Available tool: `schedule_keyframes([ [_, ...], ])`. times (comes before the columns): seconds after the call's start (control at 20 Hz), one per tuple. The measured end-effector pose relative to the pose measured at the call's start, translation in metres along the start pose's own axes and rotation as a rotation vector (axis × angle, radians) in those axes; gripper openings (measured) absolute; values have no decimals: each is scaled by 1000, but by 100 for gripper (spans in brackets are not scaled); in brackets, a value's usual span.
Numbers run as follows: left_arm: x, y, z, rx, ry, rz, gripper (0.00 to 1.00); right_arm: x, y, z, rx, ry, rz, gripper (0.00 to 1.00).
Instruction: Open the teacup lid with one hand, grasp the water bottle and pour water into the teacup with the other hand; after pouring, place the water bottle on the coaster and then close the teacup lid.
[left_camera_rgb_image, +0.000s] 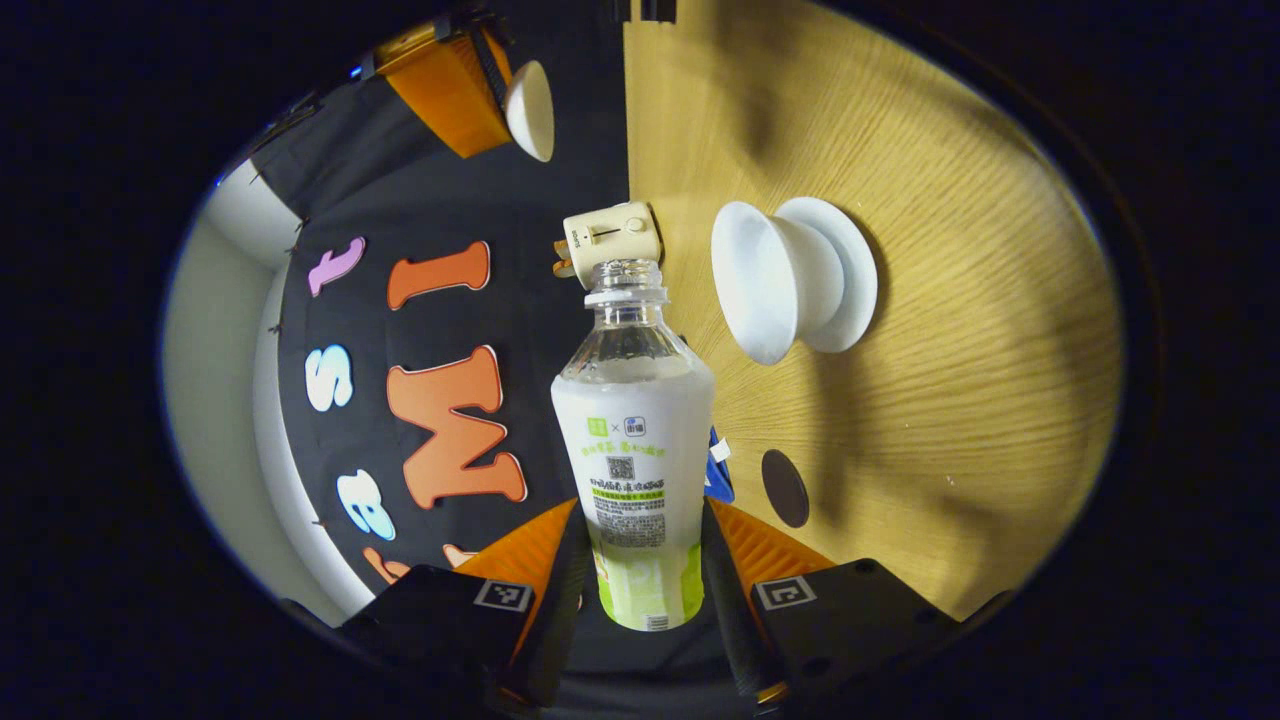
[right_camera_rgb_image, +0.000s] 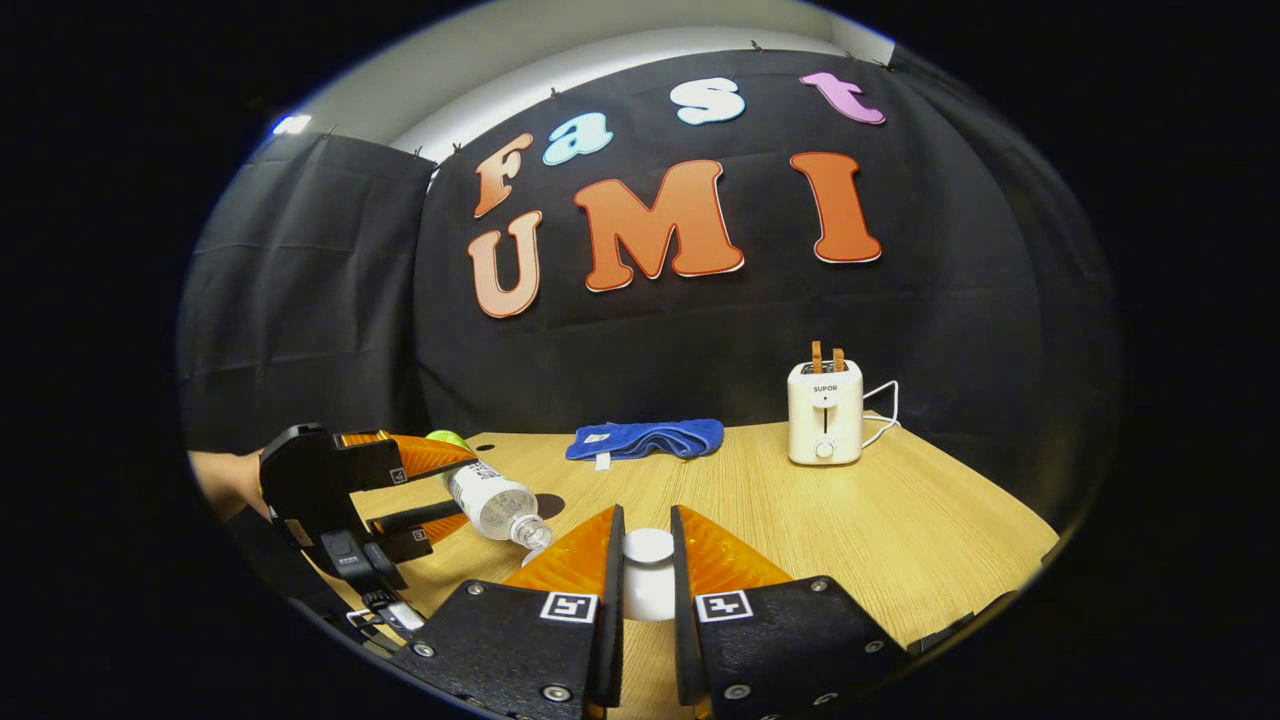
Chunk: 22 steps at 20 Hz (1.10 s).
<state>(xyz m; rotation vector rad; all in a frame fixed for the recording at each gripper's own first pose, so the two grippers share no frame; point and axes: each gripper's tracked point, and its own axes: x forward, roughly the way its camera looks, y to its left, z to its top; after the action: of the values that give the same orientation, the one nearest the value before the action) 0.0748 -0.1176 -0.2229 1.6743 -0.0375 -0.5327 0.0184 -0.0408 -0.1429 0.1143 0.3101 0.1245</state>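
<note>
left gripper (left_camera_rgb_image: 645, 560) clamps our water bottle (left_camera_rgb_image: 634, 440), tilted toward teacup (left_camera_rgb_image: 790, 280) | right gripper (right_camera_rgb_image: 647, 570) pinches lid (right_camera_rgb_image: 648, 548) | we see toaster (right_camera_rgb_image: 825, 412) behind

The left gripper (right_camera_rgb_image: 440, 490) is lying tipped over sideways, its fingers (left_camera_rgb_image: 560, 570) pressing on both sides of the water bottle (left_camera_rgb_image: 635, 460). A hand (right_camera_rgb_image: 225, 480) is gripping it from behind. The right gripper (right_camera_rgb_image: 648, 560) is clamping the teacup lid (right_camera_rgb_image: 648, 575) between near-closed fingers.
</note>
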Motion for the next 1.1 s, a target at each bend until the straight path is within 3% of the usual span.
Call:
schedule_keyframes([
  [0.25, 1, 20, -1, -376, -2, 87, 66, 5, -20, -2, 15, 2, -47, 22],
  [0.3, 0, 27, -3, -449, -2, 109, 63, 5, -22, -1, 20, 0, -53, 22],
  [0.55, 7, 59, -9, -819, 10, 125, 66, 6, -35, 0, 22, 0, -77, 22],
  [0.85, 23, 102, -11, -1175, -34, 145, 66, 9, -30, 1, 13, -4, -73, 22],
  [1.1, 48, 108, -32, -1398, -21, 167, 63, 11, -24, 0, 8, -2, -58, 22],
])
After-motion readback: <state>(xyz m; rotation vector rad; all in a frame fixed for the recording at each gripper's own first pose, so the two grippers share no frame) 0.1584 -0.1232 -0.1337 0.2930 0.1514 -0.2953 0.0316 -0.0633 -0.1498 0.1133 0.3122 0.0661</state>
